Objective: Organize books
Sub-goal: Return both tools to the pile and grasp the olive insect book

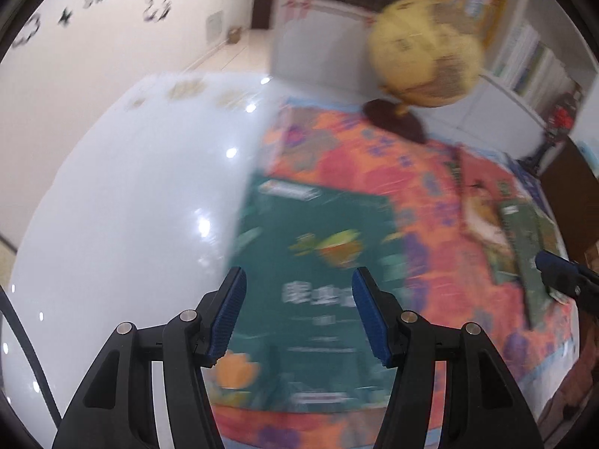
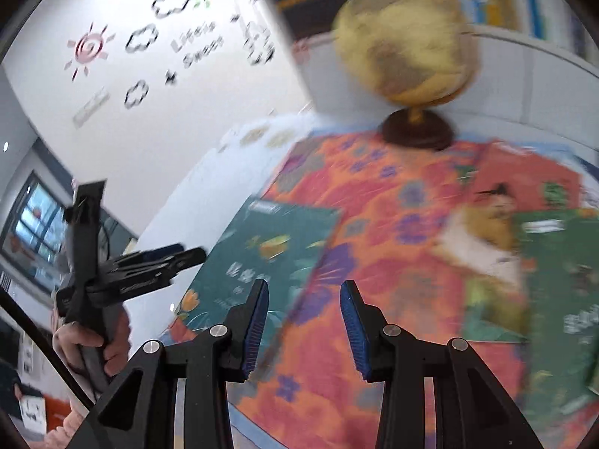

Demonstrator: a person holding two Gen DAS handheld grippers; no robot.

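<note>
A teal book [image 1: 318, 280] lies flat on an orange flowered cloth [image 1: 374, 172]. My left gripper [image 1: 299, 277] hovers over its cover, open, with nothing between the pads. To the right lie a red book with a fox picture [image 1: 483, 202] and a green book [image 1: 531, 247] overlapping it. In the right wrist view my right gripper [image 2: 305, 288] is open and empty above the cloth [image 2: 393, 262], between the teal book [image 2: 262, 254] and the green book [image 2: 561, 292], which lies on the red book [image 2: 524, 183]. Both views are blurred.
A yellow globe [image 1: 426, 56] on a dark round base stands at the far edge of the cloth. The white glossy table [image 1: 131, 205] stretches to the left. Shelves of books [image 1: 531, 56] stand behind. A hand [image 2: 93, 344] holds the left gripper [image 2: 187, 254] at the left.
</note>
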